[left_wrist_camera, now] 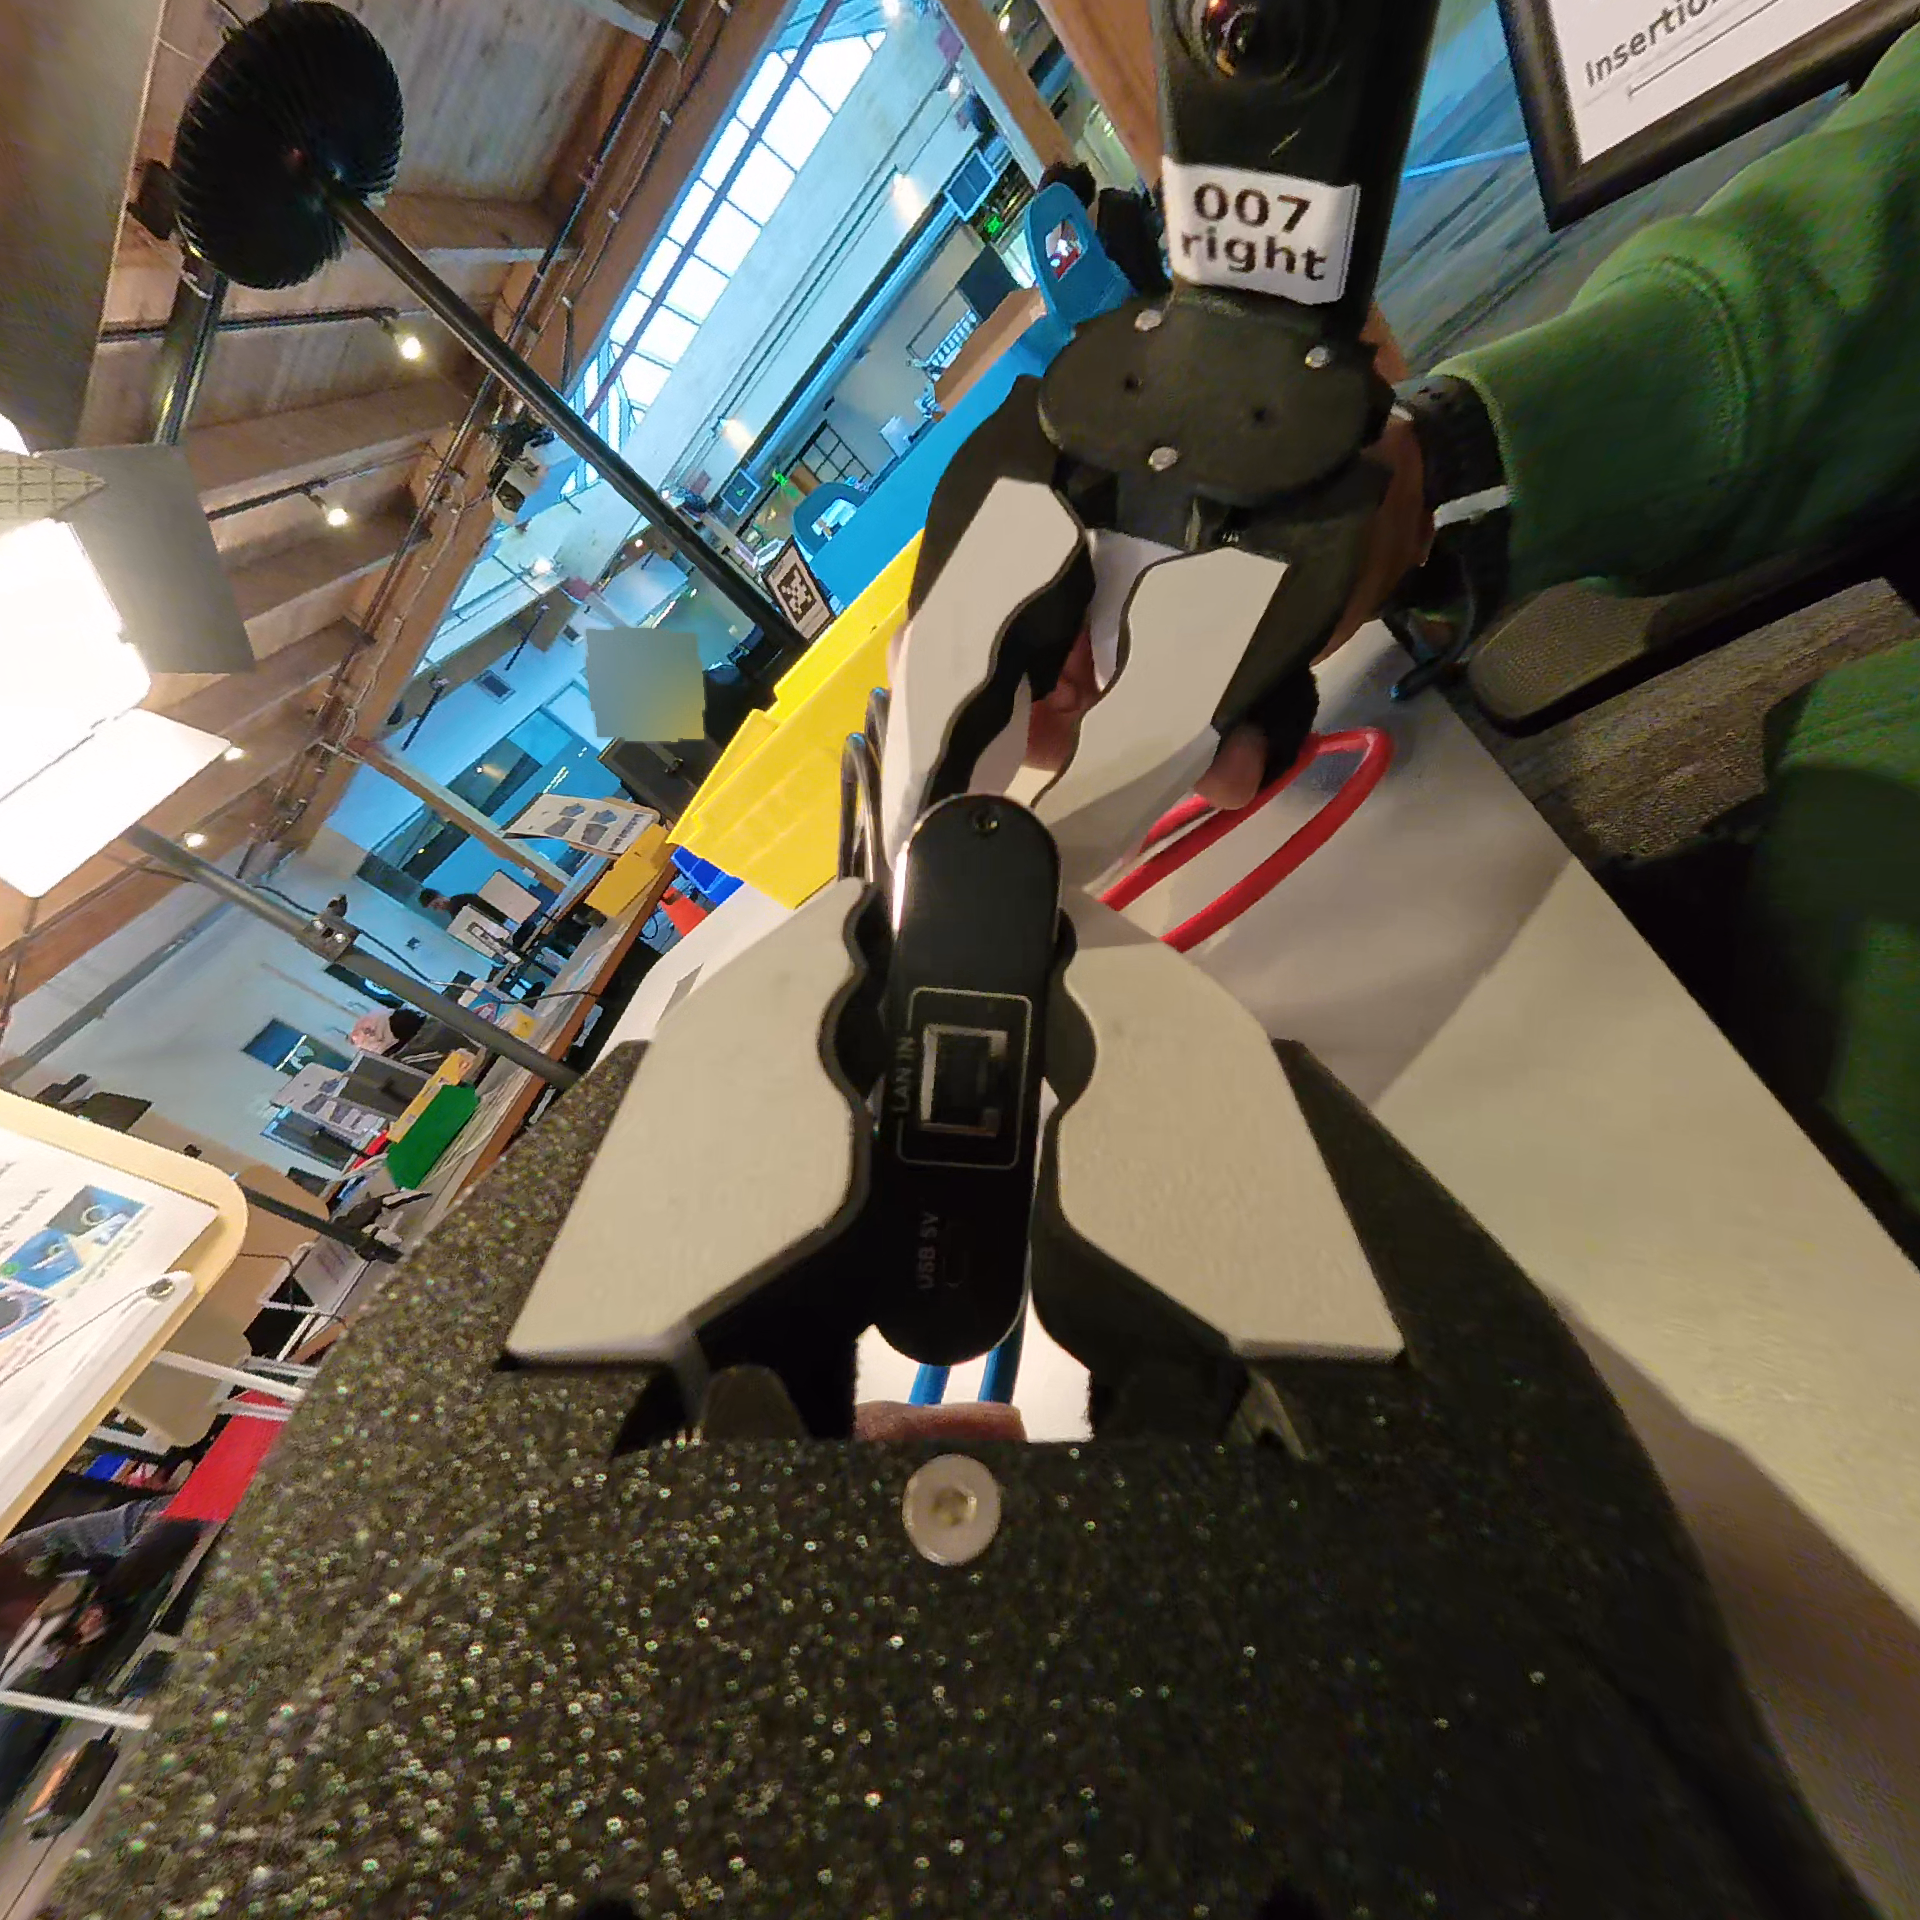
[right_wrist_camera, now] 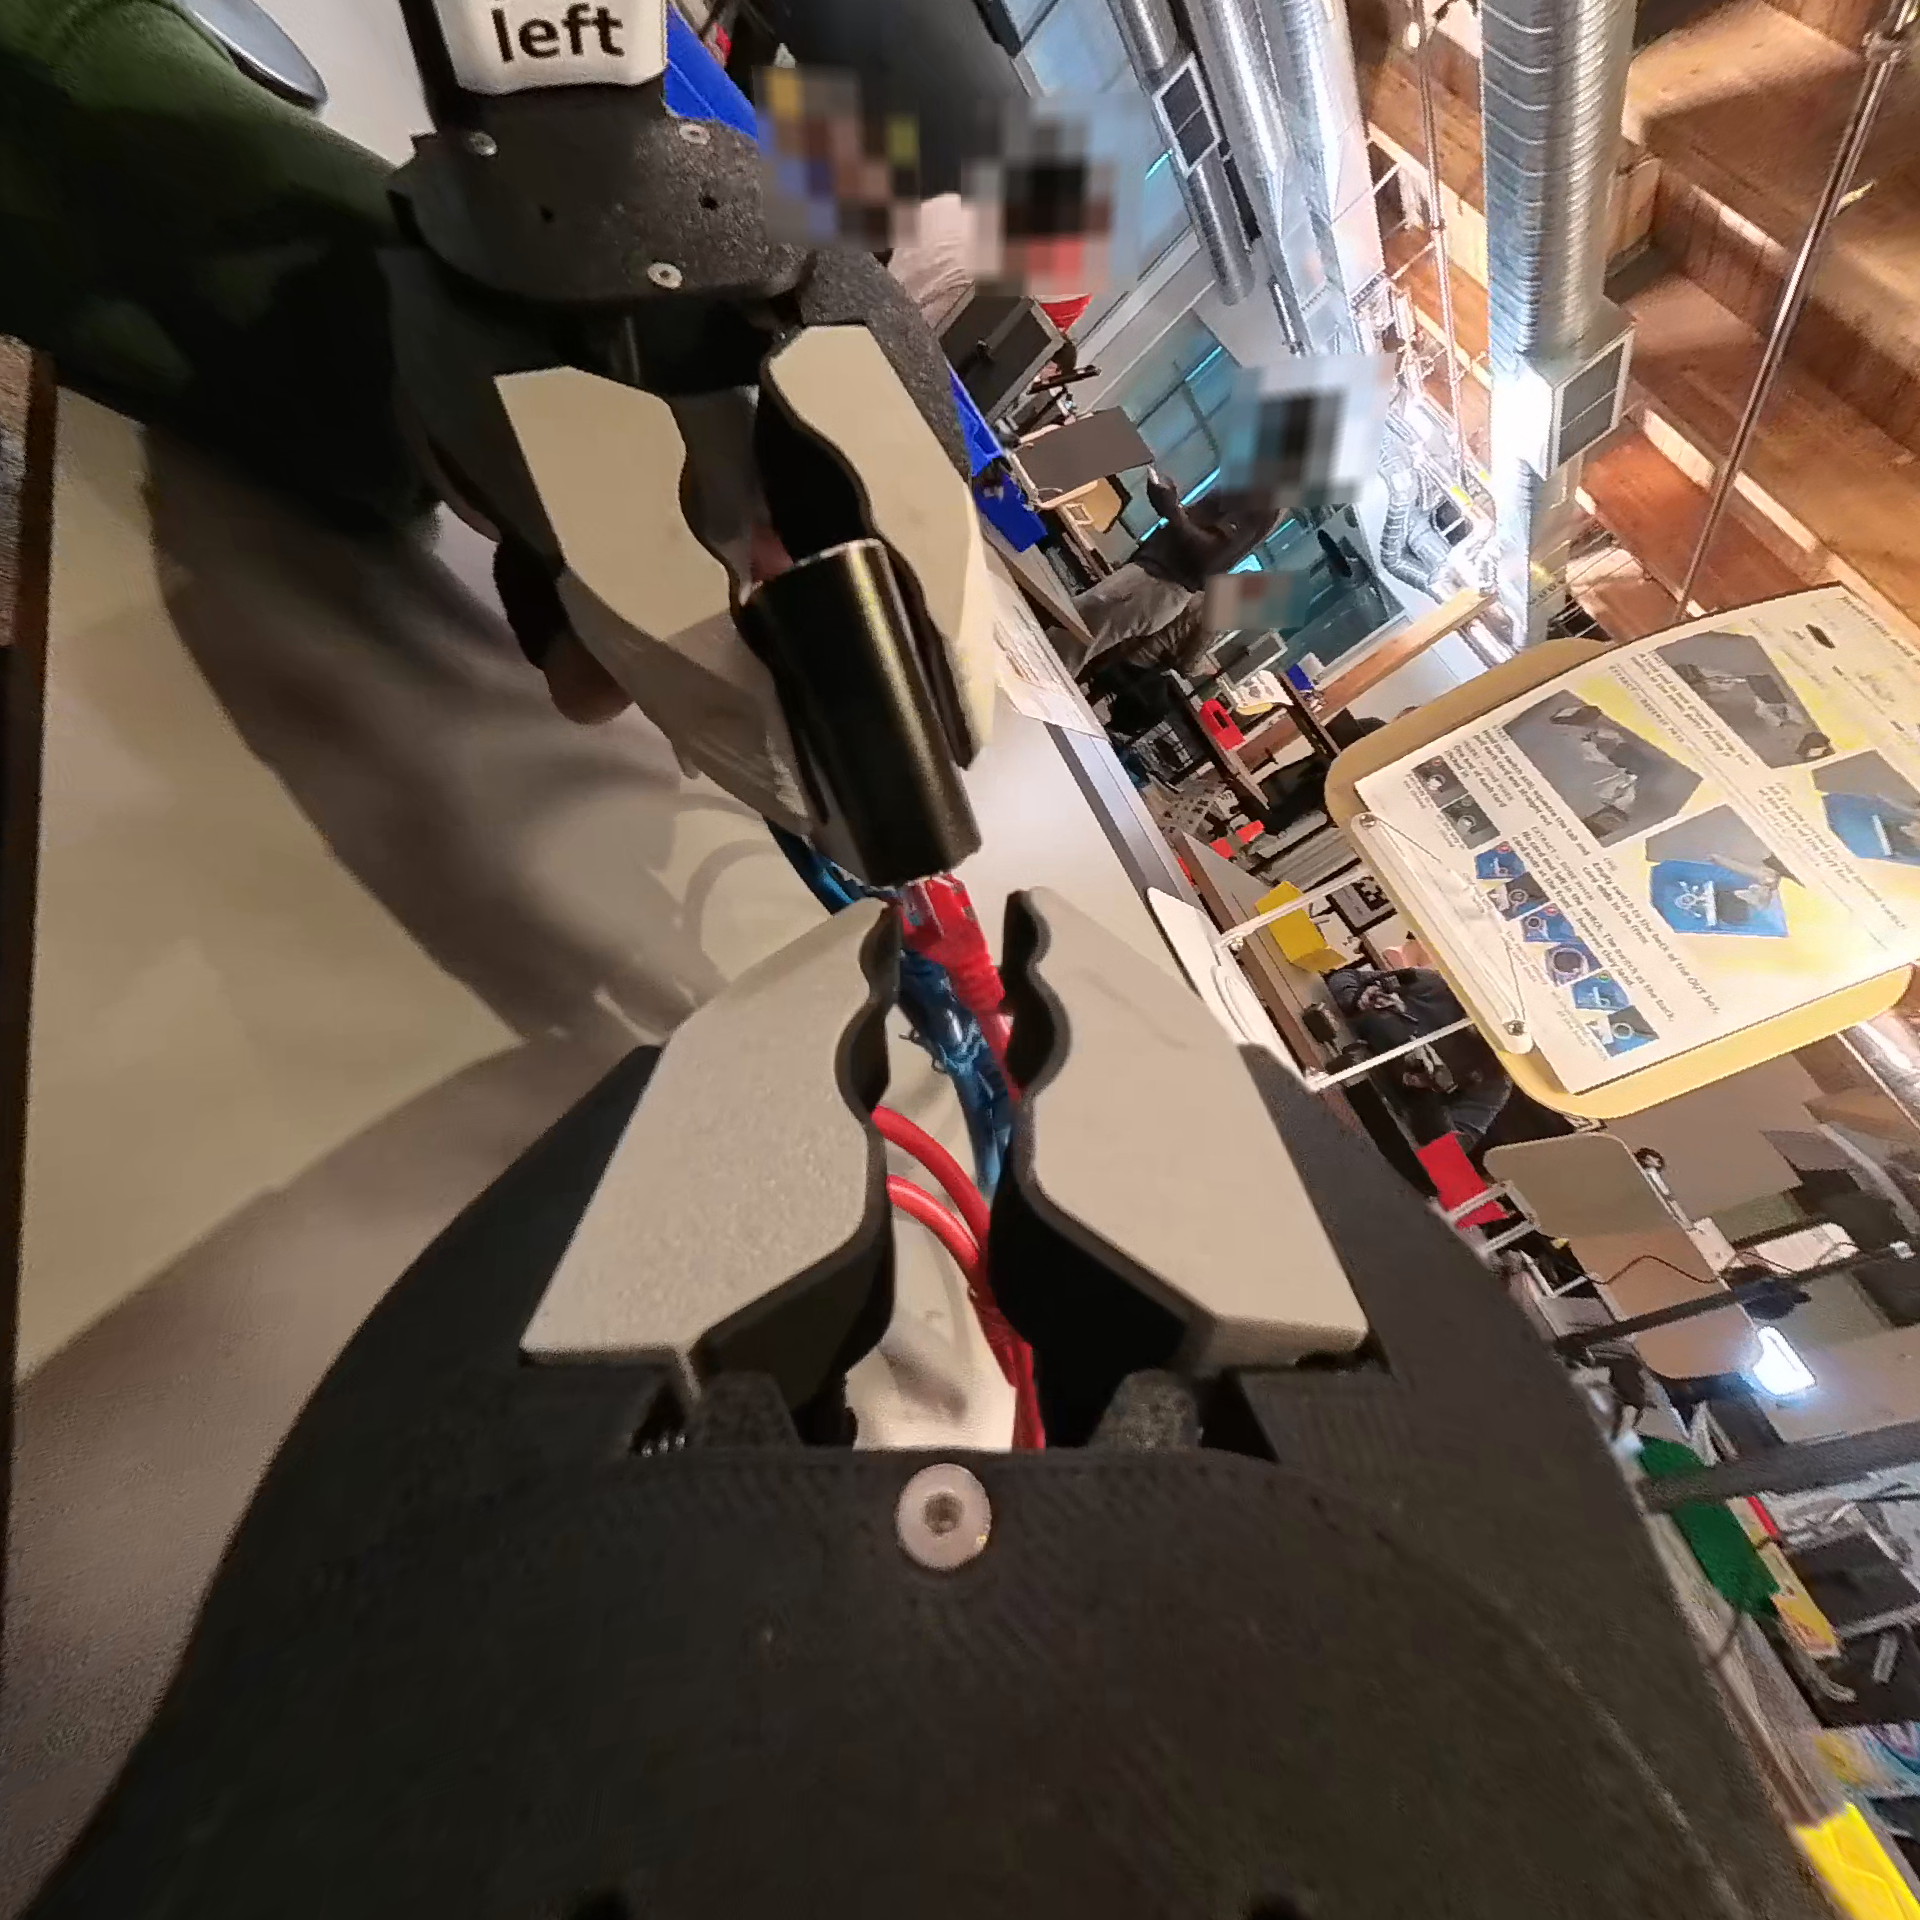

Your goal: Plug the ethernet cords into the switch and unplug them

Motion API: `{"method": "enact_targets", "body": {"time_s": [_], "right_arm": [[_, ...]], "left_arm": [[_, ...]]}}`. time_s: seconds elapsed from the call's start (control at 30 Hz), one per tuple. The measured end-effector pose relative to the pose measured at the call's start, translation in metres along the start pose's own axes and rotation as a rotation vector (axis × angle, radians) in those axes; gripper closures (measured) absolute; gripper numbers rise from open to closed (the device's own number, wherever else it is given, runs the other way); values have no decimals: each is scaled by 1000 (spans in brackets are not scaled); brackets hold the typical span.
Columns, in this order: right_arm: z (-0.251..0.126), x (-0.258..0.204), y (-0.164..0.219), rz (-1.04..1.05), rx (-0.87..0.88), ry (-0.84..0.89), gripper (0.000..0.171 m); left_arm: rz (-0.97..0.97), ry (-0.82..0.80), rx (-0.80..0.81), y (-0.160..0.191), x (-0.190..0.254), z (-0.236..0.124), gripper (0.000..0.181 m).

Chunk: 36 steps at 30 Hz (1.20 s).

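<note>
My left gripper (left_wrist_camera: 966,914) is shut on the black switch (left_wrist_camera: 961,1091), whose oval end face with one network port faces this camera. Blue cords (left_wrist_camera: 966,1382) hang below it. In the right wrist view the left gripper (right_wrist_camera: 862,769) holds the switch (right_wrist_camera: 862,707) lifted and tilted over the table. The red cord's plug (right_wrist_camera: 951,935) sits at the switch's lower end; I cannot tell how deep. My right gripper (right_wrist_camera: 951,925) is shut on this plug, the red cord (right_wrist_camera: 935,1174) trailing back between its fingers. Blue cords (right_wrist_camera: 956,1049) run beside it. The right gripper (left_wrist_camera: 997,758) shows beyond the switch, a red cord loop (left_wrist_camera: 1278,831) behind it.
The white table (left_wrist_camera: 1455,1091) lies below both grippers. Yellow bins (left_wrist_camera: 821,748) stand at its far side. An instruction board on a stand (right_wrist_camera: 1662,831) is to the right. A person's green sleeve (left_wrist_camera: 1714,364) holds the right gripper. Other people work at benches beyond. The grippers are tip to tip, or close to it.
</note>
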State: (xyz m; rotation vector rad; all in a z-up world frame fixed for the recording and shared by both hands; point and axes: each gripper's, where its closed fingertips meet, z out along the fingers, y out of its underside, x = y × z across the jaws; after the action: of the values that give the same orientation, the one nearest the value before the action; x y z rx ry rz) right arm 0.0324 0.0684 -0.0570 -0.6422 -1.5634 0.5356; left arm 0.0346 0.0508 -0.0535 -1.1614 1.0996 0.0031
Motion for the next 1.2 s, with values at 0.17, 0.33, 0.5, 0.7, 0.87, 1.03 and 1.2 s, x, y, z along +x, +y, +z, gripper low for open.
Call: {"method": "enact_targets", "body": {"time_s": [0.17,0.33,0.5,0.7,0.87,1.03,1.2], "right_arm": [[4,-8,4,-24,-29,-35,155],[6,-6,7,-43,-55,-14,155],[3,-3,11,-67,-80,-14,157],[1,-1,8,-73,-92,26,157],[-11,43,16,-4,-140,275,158],[-43,59,8,-10,-68,177,158],[-49,62,28,24,-102,151,157]], "left_arm": [[17,21,-9,1,5,2,151],[44,-3,-53,7,2,2,154],[130,-32,-181,26,1,4,153],[176,-69,-201,26,-1,3,153],[214,8,-225,31,13,1,153],[200,-42,-287,41,10,3,153],[190,-258,-375,51,-32,-14,154]]}}
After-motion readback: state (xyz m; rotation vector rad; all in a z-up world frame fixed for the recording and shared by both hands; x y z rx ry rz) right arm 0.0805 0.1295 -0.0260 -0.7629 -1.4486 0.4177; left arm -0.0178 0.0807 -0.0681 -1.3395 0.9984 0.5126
